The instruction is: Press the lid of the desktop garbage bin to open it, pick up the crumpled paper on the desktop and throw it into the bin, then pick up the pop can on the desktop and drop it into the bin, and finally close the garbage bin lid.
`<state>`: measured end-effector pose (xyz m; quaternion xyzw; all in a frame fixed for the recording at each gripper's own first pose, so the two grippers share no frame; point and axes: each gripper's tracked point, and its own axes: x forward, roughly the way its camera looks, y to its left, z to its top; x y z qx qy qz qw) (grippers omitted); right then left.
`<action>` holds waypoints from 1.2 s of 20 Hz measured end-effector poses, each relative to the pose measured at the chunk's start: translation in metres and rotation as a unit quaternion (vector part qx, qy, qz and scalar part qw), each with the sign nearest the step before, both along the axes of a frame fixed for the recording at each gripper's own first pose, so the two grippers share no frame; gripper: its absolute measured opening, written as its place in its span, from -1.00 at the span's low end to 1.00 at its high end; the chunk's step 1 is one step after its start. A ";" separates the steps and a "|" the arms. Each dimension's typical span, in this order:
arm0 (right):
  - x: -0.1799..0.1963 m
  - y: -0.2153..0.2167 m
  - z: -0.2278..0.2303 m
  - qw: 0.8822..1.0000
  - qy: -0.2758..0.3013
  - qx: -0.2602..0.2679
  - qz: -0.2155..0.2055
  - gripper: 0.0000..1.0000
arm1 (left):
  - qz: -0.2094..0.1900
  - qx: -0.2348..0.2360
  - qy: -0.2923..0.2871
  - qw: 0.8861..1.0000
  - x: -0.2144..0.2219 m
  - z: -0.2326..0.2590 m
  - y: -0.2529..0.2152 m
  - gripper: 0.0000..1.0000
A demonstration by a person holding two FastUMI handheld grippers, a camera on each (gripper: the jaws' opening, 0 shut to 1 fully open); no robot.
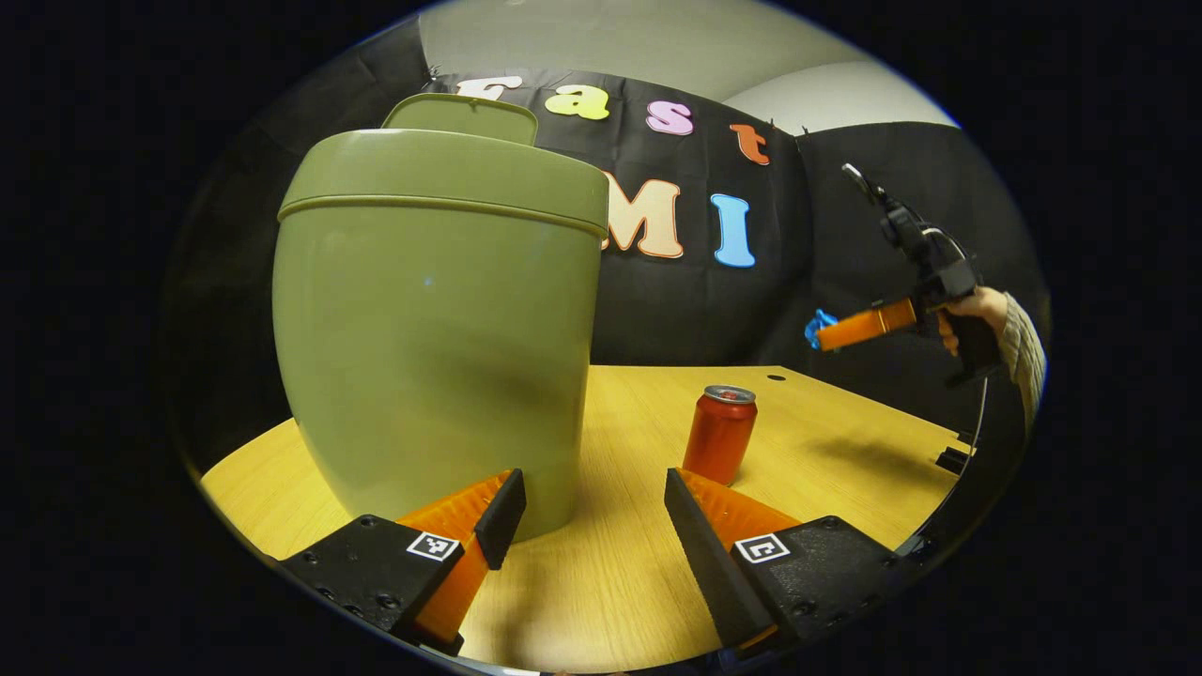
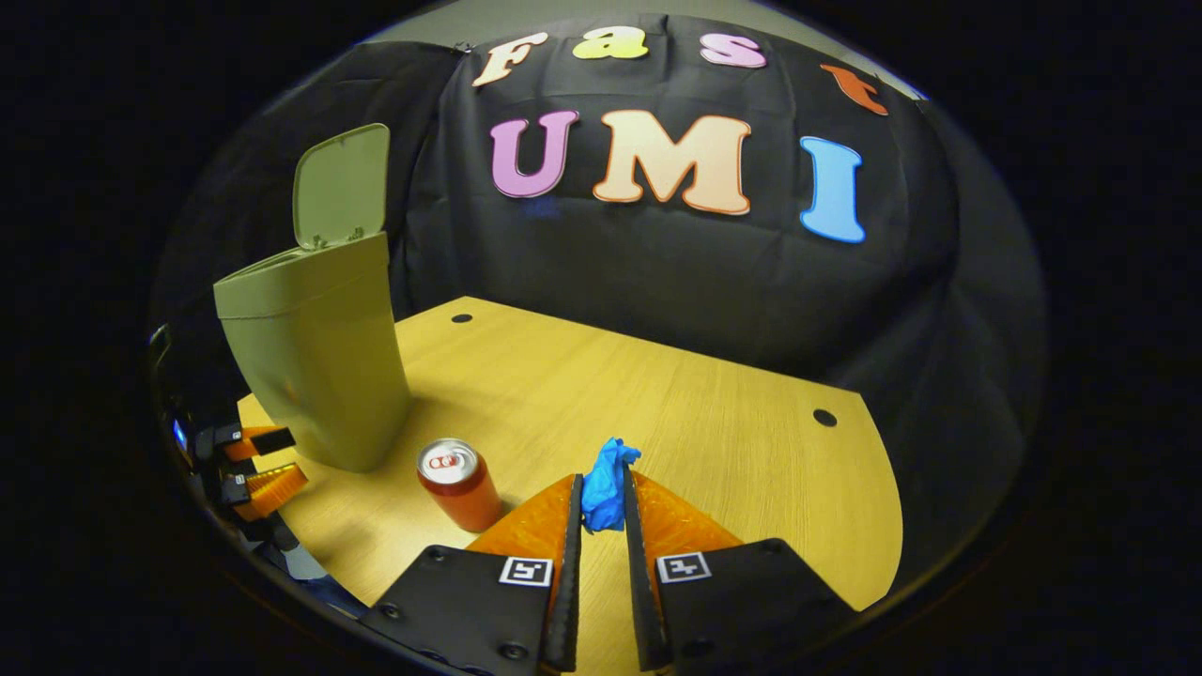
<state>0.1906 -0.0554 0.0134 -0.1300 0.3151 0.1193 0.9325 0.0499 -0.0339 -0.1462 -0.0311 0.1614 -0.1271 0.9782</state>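
The olive-green bin point(image 1: 437, 329) stands on the wooden desk with its lid point(image 2: 341, 186) flipped up at the back. My left gripper point(image 1: 593, 512) is open, low over the desk, with the bin just ahead on its left. A red pop can point(image 1: 719, 434) stands upright to the right of the bin. My right gripper point(image 2: 601, 507) is shut on the crumpled blue paper point(image 2: 606, 483), held high above the desk. In the left gripper view that gripper point(image 1: 824, 331) hangs in the air at the right, in a hand, with the blue paper point(image 1: 815, 328) at its tip.
The desk point(image 2: 657, 404) is light wood with small round holes point(image 2: 824, 417) near its edges. Black cloth walls close the back and sides. The can point(image 2: 460, 483) stands between the bin and the right gripper. The left gripper point(image 2: 249, 469) sits by the bin's base.
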 end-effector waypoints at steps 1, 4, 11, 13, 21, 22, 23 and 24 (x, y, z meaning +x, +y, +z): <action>0.001 0.015 0.008 1.000 -0.002 0.003 0.015 -0.48 | -0.001 -0.002 -0.001 1.000 -0.002 0.002 0.000 0.82; 0.007 0.063 0.039 0.998 -0.027 0.008 0.062 -0.48 | -0.001 -0.002 0.002 1.000 -0.013 0.004 -0.001 0.76; 0.014 0.187 0.096 0.979 -0.084 -0.001 0.186 -0.48 | 0.006 0.003 0.006 1.000 -0.040 0.012 0.007 0.82; 0.019 0.220 0.105 0.972 -0.094 -0.008 0.214 -0.50 | 0.008 0.000 0.012 1.000 -0.042 0.012 0.010 0.82; 0.014 0.325 0.108 0.949 -0.095 0.017 0.299 -0.50 | 0.017 -0.004 0.025 1.000 -0.045 0.009 0.013 0.82; 0.013 0.335 0.105 0.947 -0.093 0.018 0.308 -0.50 | 0.016 -0.005 0.025 1.000 -0.046 0.008 0.012 0.82; 0.012 0.344 0.100 0.944 -0.090 0.021 0.316 -0.50 | 0.014 -0.006 0.026 1.000 -0.046 0.008 0.012 0.82; 0.012 0.352 0.096 0.942 -0.084 0.024 0.324 -0.50 | 0.012 -0.006 0.027 1.000 -0.047 0.008 0.012 0.82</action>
